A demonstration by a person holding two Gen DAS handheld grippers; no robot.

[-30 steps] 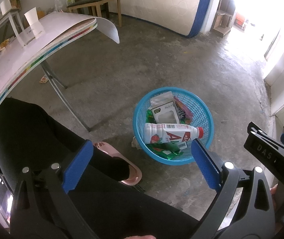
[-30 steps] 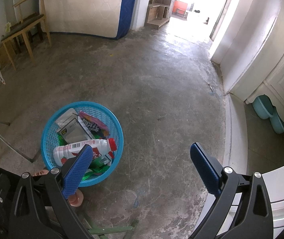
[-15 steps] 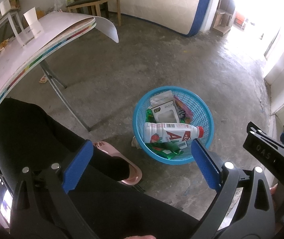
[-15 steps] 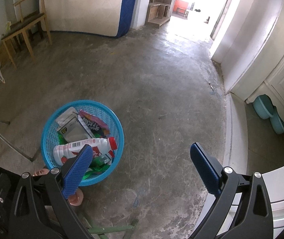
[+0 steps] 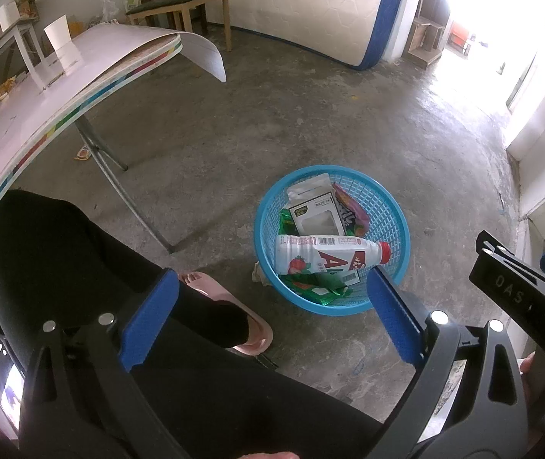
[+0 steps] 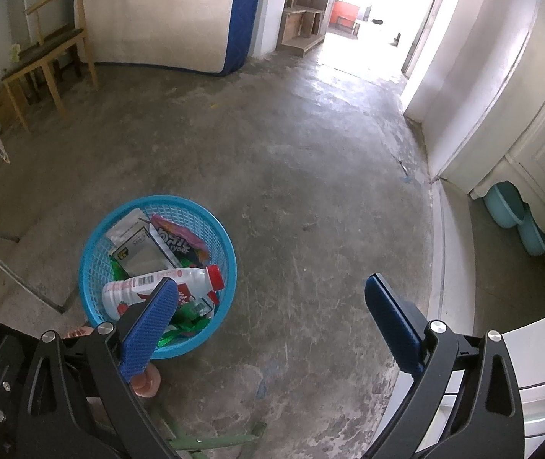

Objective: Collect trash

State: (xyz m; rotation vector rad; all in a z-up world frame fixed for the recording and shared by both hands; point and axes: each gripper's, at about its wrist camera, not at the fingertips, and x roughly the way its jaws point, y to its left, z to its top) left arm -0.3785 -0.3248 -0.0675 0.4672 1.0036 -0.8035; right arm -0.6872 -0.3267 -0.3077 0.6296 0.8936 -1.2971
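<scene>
Both grippers gape, empty. Bottle in basket: light, slick; pinch it mid-body. Wrappers soft, crinkly.

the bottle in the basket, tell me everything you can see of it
The bottle is white plastic with a red screw cap, which is on. Its label shows a strawberry picture, large red lettering and a barcode. It lies on its side across the near part of the blue basket, on top of green wrappers, its cap by the basket's wall. A white carton lies next to it. Neither hand-held gripper touches it.
</scene>
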